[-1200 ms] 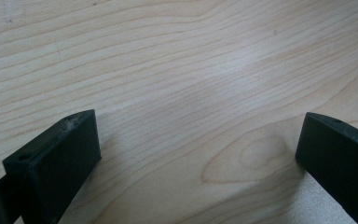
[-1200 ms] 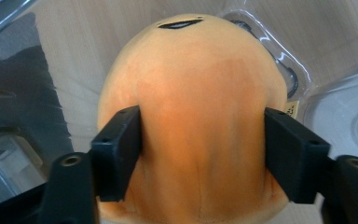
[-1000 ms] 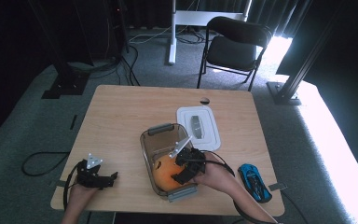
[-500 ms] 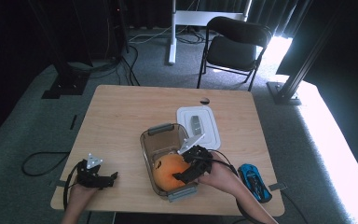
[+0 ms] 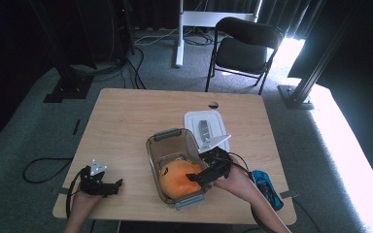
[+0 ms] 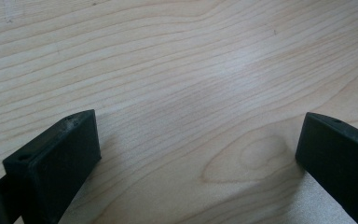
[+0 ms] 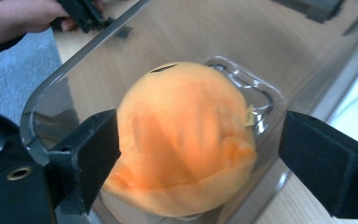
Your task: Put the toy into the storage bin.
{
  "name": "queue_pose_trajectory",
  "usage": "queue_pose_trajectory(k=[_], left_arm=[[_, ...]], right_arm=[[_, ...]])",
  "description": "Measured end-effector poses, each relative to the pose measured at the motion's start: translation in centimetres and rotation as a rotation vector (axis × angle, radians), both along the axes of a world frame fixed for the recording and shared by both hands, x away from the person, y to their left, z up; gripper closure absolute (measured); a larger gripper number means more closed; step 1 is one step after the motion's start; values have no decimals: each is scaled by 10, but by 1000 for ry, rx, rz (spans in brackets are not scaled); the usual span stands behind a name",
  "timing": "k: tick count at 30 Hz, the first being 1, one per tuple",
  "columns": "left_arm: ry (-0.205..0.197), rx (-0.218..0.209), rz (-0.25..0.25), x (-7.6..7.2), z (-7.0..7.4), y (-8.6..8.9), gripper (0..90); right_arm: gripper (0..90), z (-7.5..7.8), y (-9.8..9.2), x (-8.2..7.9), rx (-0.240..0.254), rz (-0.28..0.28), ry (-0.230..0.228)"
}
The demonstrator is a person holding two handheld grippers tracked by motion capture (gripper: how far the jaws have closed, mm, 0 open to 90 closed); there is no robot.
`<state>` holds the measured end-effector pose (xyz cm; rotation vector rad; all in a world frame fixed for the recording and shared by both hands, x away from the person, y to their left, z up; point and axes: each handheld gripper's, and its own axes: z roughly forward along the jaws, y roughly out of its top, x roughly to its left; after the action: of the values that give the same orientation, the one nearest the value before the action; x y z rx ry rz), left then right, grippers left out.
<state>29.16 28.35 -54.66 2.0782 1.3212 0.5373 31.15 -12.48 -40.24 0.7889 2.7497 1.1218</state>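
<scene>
Furniture comes first: one rectangular light wooden table [image 5: 126,126] is seen from above, and one black folding chair [image 5: 243,48] stands on the grey carpet beyond its far edge. On the table, one clear rectangular plastic container [image 5: 161,150] with grey latches is placed near the middle of the near half. One white rectangular lid [image 5: 196,121] lies flat just beside the container's far right corner. One round orange plush toy [image 5: 177,177] lies inside the container, toward its near end; in the right gripper view the orange plush toy [image 7: 186,140] rests on the clear bottom, a small tag showing at its side. One blue toy car [image 5: 267,187] is seen at the table's near right edge, beside the person's right forearm.

Two black two-jaw grippers are counted, one in each hand. The right gripper [image 5: 200,175] is held over the container's near right rim, pointed at the toy. Its jaws have just been opening; they are spread wide on either side of the toy, which lies between them, and no pad is seen pressing on it. The left gripper [image 5: 115,184] is rested near the table's near left corner, well apart from the container. Its jaws are parted wide over bare wood, with nothing between them.

One small dark round mark [image 5: 213,104] is noted on the far part of the tabletop.
</scene>
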Motion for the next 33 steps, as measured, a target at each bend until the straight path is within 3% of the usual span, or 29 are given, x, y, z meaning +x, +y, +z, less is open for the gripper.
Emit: queue_pose_trajectory(k=[8,13,33], left_arm=[[0,0,0,0,0,0,1],[0,0,0,0,0,0,1],[-2,-2,2,0,0,0,2]], right_arm=[[114,6,-16,1,40,-56,-39],[114,8,-28,3,76,-94,-30],[114,-8,-67,1,86,-257,-66]])
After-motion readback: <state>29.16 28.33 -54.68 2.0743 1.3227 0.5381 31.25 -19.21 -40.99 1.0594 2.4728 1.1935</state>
